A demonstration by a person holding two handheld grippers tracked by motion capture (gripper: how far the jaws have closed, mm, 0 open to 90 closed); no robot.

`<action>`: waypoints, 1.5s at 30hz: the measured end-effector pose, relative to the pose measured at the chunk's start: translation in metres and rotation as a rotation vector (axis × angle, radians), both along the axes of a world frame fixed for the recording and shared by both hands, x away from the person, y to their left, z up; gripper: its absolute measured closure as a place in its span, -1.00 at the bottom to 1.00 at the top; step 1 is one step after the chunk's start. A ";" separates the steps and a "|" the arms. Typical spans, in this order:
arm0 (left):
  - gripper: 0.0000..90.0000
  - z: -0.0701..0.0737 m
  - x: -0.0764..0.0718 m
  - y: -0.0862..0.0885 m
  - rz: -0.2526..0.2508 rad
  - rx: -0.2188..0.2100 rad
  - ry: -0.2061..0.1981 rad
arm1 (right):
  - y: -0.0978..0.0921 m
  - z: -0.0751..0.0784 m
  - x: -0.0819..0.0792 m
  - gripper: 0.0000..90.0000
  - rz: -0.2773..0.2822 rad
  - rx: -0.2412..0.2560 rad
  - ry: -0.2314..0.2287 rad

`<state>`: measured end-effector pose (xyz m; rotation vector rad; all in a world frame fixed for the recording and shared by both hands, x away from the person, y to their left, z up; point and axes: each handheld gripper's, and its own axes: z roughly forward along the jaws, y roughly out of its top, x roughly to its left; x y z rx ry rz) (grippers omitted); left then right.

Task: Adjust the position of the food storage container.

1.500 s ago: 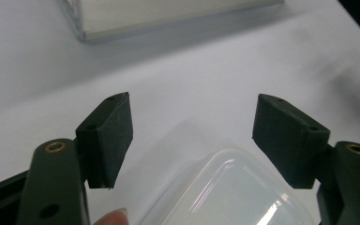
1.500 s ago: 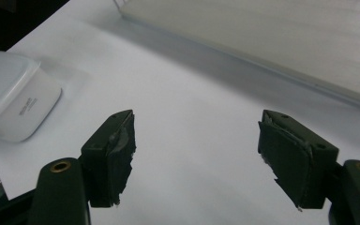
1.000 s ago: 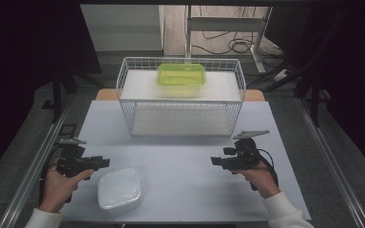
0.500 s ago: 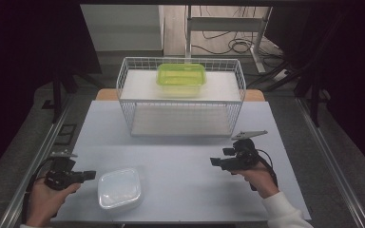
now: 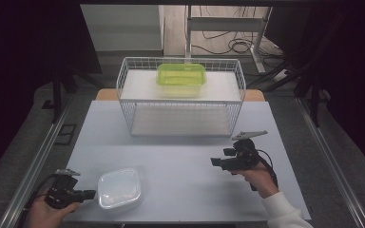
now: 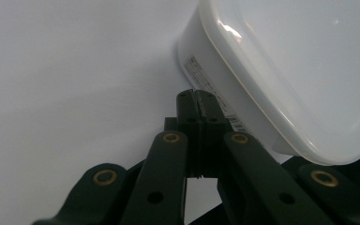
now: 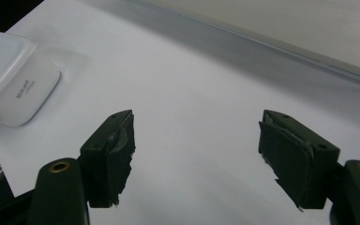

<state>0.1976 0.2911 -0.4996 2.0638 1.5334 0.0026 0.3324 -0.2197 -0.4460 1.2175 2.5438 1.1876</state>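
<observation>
A white lidded plastic container (image 5: 119, 187) lies on the white table near its front left edge. My left gripper (image 5: 91, 194) sits just left of it, jaws shut with nothing between them, its tip beside the container's side wall (image 6: 215, 89). In the left gripper view the shut tips (image 6: 197, 101) almost touch the labelled wall. My right gripper (image 5: 215, 162) is at the right of the table, held off the surface and pointing left. Its jaws (image 7: 197, 159) stand wide open and empty, with the white container (image 7: 16, 79) far off at the upper left.
A white wire basket (image 5: 180, 97) stands at the back middle of the table, holding a green lidded container (image 5: 181, 76) at its rear. The table's front edge (image 5: 185, 221) runs just below both hands. Metal rails flank the table.
My left gripper has drawn back toward the front left corner and now sits low beside the white container. The right gripper has hardly moved.
</observation>
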 end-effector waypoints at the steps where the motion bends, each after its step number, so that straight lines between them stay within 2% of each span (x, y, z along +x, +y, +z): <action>1: 1.00 -0.002 0.000 -0.005 -0.015 0.012 0.006 | 0.000 0.000 0.000 -0.40 -0.001 -0.002 0.002; 6: 1.00 -0.003 0.000 -0.012 -0.030 0.007 0.007 | 0.000 0.000 0.000 -0.40 -0.005 -0.001 0.004; 9: 0.99 -0.003 0.000 -0.017 -0.031 0.035 0.008 | -0.001 0.001 0.000 -0.40 -0.011 0.004 0.004; 15: 0.99 -0.004 0.001 -0.020 -0.023 0.035 0.014 | -0.003 0.001 0.000 -0.40 -0.025 0.011 0.008; 21: 0.99 -0.004 0.003 -0.030 -0.040 0.040 0.018 | -0.003 0.001 0.000 -0.40 -0.030 0.017 0.014; 28: 0.99 -0.001 0.010 -0.044 -0.068 0.043 0.014 | -0.003 0.002 0.000 -0.40 -0.032 0.022 0.017; 30: 0.99 0.000 0.013 -0.050 -0.084 0.048 0.012 | -0.004 0.002 -0.001 -0.40 -0.031 0.022 0.017; 31: 0.99 0.001 0.015 -0.054 -0.108 0.056 0.016 | -0.004 0.002 -0.001 -0.40 -0.032 0.022 0.018; 33: 0.99 0.000 0.017 -0.058 -0.101 0.049 0.011 | -0.004 0.002 0.000 -0.40 -0.032 0.022 0.019; 40: 0.99 0.000 0.027 -0.071 -0.132 0.047 0.015 | -0.006 0.001 0.000 -0.40 -0.036 0.025 0.021; 45: 0.99 0.000 0.032 -0.084 -0.174 0.054 0.018 | -0.006 0.001 0.000 -0.40 -0.037 0.026 0.024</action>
